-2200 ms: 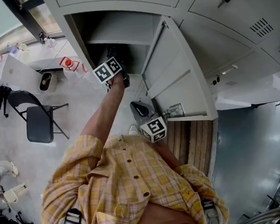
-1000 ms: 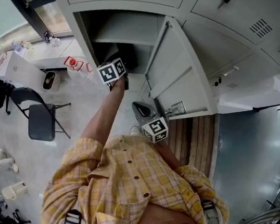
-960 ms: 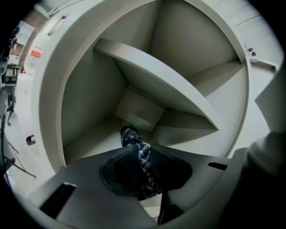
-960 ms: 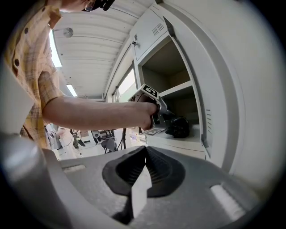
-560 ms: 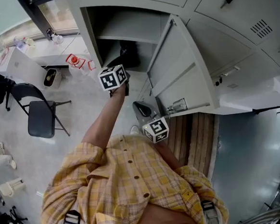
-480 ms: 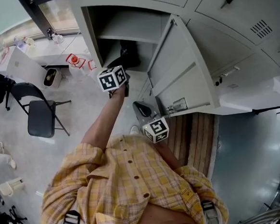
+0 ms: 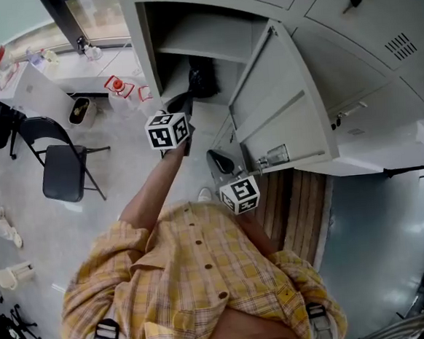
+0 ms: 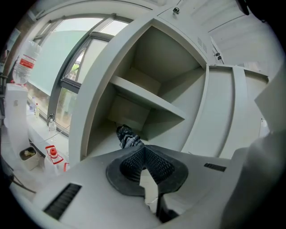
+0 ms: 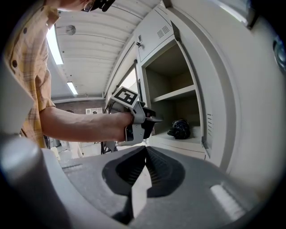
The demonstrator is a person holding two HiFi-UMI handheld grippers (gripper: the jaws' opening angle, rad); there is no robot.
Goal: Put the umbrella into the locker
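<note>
Presently, left tongs (image 8: 143, 152): clenched, pads meeting, nothing between them. They sit just outside the open front of the tall grey metal locker (image 8: 87, 112), pointing into its lower compartment. Right tongs (image 9: 145, 152): also clenched and empty, held nearer the person's body, close to the outer edge of the swung-open grey locker door (image 7: 280, 101). Dark patterned folded umbrella (image 8: 129, 137): lying on the bottom of the lower compartment, beneath the grey inner shelf (image 8: 147, 102), toward the back, apart from both tongs. Person's left hand (image 9: 117, 126) wraps the handle behind the left tongs. Outward: black folding chair (image 7: 62, 169) stands left of the locker.
</note>
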